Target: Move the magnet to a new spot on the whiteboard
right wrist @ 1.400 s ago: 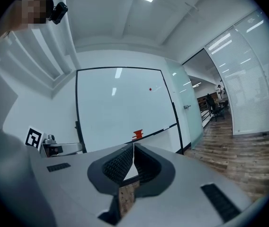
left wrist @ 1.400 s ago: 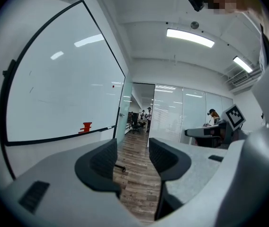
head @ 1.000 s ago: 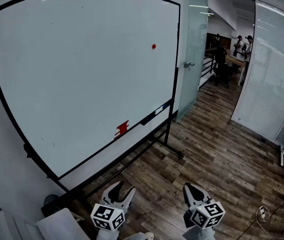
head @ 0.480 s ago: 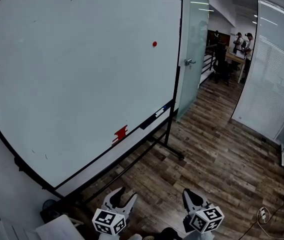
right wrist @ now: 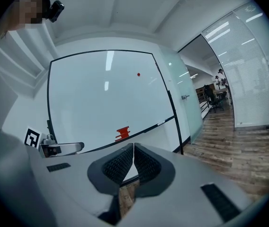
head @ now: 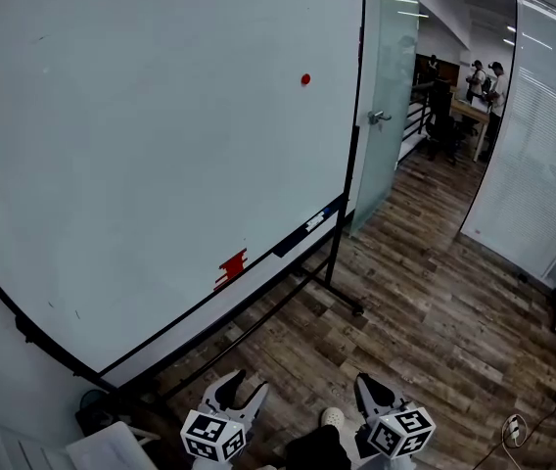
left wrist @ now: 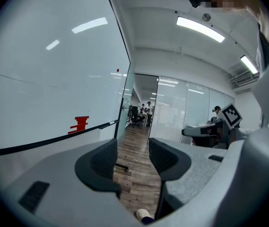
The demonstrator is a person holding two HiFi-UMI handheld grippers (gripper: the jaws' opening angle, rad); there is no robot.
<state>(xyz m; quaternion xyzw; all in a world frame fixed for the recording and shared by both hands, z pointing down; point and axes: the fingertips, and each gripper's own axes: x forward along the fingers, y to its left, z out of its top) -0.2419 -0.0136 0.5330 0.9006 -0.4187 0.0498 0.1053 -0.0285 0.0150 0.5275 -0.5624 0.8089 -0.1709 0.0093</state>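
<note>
Standing back from the whiteboard [head: 141,145], I have open floor [head: 425,311] ahead. The board's top and left edges are cut off in the head view. The magnet [head: 305,79], a small red dot, sits high near its right edge. My left hand-held gripper [head: 246,385] is spread with nothing between its jaws; my right hand-held gripper [head: 366,385] is pressed together.
</note>
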